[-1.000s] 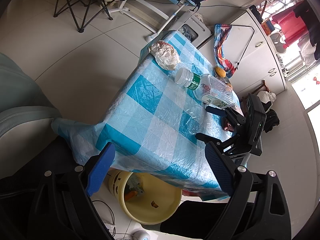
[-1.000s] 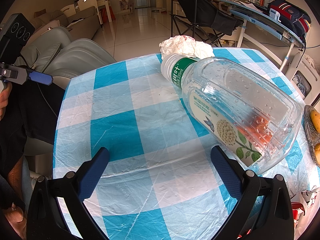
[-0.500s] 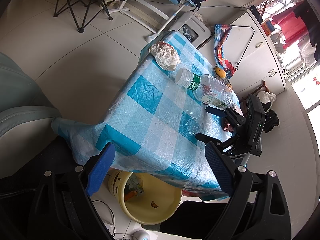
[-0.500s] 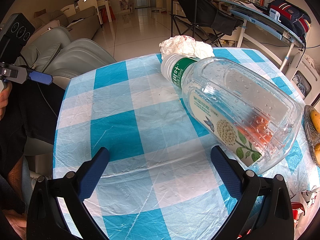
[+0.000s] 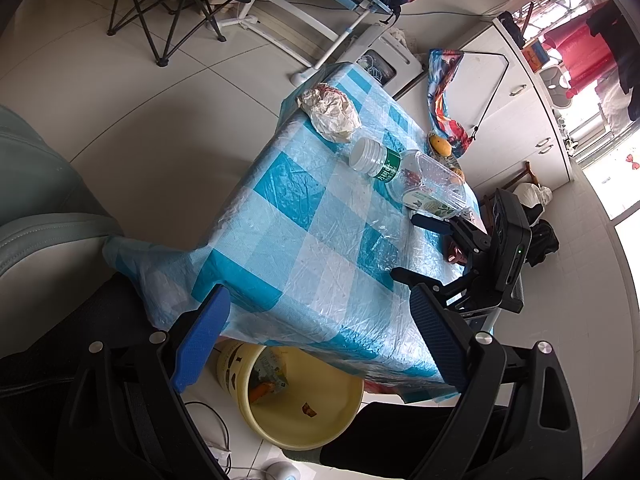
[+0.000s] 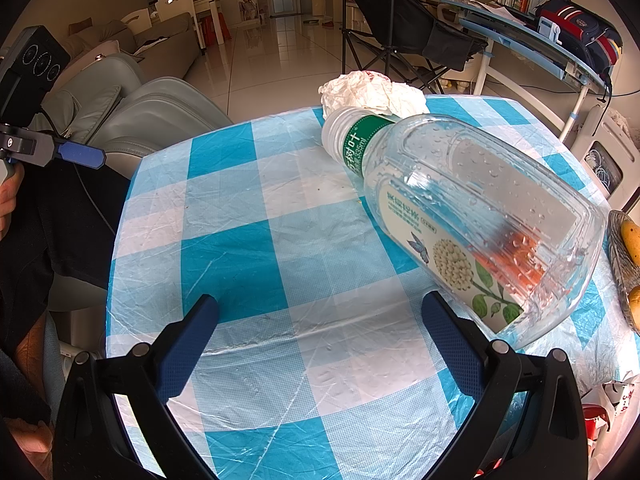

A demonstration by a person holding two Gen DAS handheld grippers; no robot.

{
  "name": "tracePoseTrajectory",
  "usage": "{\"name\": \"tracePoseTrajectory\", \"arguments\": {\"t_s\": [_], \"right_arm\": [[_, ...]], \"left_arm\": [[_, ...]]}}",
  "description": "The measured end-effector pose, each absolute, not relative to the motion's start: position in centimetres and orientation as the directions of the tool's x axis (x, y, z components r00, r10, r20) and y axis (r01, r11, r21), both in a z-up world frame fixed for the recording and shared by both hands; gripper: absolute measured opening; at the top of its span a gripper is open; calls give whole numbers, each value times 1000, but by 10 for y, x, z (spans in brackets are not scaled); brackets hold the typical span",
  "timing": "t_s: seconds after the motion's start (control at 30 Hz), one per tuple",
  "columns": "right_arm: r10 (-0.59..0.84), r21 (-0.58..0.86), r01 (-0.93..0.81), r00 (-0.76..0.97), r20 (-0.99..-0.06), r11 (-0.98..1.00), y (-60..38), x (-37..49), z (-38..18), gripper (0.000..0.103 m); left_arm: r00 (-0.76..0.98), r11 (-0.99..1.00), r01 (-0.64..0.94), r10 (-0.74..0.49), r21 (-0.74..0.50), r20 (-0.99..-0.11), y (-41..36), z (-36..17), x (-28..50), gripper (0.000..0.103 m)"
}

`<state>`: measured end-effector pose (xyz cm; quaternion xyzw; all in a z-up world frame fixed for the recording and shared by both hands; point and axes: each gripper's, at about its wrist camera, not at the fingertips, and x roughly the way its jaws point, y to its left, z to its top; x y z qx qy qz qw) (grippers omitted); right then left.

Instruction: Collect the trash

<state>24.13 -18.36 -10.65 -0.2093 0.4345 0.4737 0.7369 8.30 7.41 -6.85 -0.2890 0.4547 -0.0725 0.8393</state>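
Two pieces of trash are lying on the blue-checked tablecloth (image 6: 248,264): a clear plastic bottle (image 6: 472,216) on its side, white cap pointing at a crumpled paper wad (image 6: 372,94) just beyond it. The right gripper (image 6: 320,344) is hovering low over the cloth with its fingers spread wide, the right fingertip just beside the bottle's base, gripping nothing. The left gripper (image 5: 316,340) is hanging off the table's near edge, fingers also spread and empty, above a yellow bucket (image 5: 296,400) sitting on the floor
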Motion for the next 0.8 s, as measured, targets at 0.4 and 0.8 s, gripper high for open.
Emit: {"name": "tracePoseTrajectory", "arguments": {"t_s": [0.4,0.8], "right_arm": [[516,103,-880,174,-839,464,-183,241,-107,97],[516,102,-880,175,-839,464,-184,241,-107,97]], "left_arm": [[584,835,-139,-365,-532,-725,63,-66,81,88],[596,834,-145,-356,-533,-719,56,-61,78,88]]}}
